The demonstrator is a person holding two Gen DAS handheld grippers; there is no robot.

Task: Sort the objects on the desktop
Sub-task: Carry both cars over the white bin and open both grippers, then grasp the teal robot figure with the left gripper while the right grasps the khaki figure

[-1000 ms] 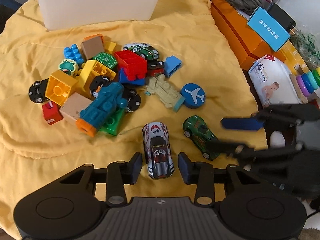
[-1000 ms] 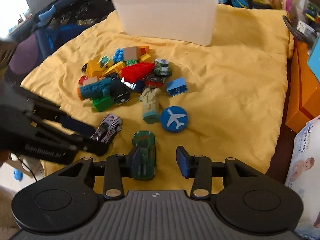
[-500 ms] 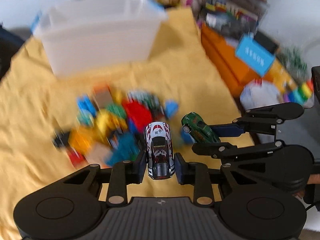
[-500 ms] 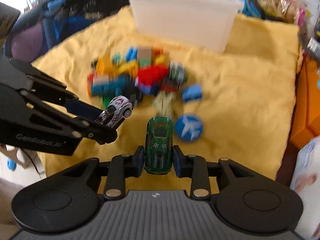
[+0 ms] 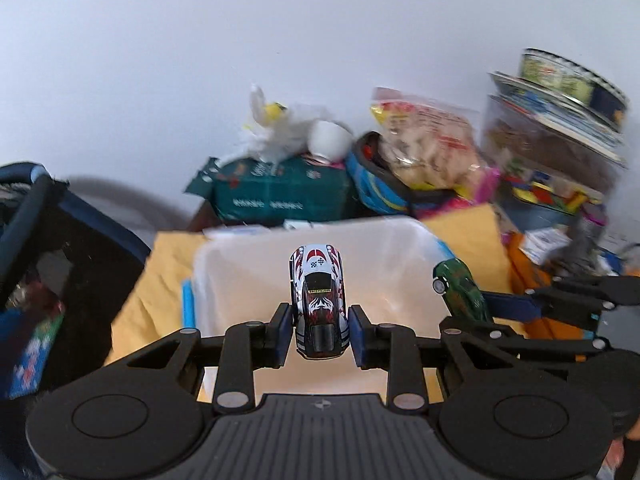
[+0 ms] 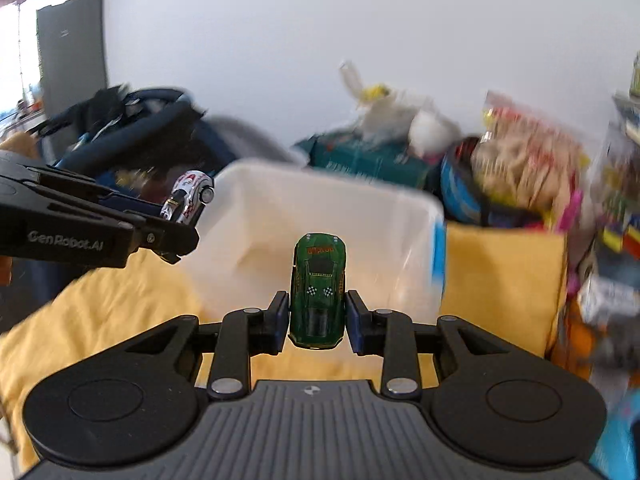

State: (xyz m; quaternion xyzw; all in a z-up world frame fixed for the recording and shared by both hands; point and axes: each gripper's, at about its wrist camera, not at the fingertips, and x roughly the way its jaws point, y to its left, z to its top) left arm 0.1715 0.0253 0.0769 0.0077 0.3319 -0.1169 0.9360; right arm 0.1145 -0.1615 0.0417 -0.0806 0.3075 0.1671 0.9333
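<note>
My left gripper [image 5: 318, 334] is shut on a white, red and black toy car [image 5: 318, 300] and holds it in the air over the open white plastic bin [image 5: 404, 240]. My right gripper [image 6: 318, 322] is shut on a green toy car [image 6: 319, 292], held in front of the same bin [image 6: 408, 208]. In the left wrist view the right gripper [image 5: 484, 312] with the green car [image 5: 460, 292] is at the right. In the right wrist view the left gripper [image 6: 176, 220] with the white car [image 6: 188, 198] is at the left. The toy pile is out of view.
The bin stands on a yellow cloth [image 6: 500, 276]. Behind it lie a dark green package [image 5: 276, 192], a snack bag [image 5: 432, 148] and a white plush toy [image 5: 288, 132]. A dark stroller [image 6: 132, 132] stands at the left, stacked boxes and toys [image 5: 560, 152] at the right.
Both grippers closed on their cars, lifted them off the cloth and carried them forward and up to the white bin. The toy pile dropped out of view.
</note>
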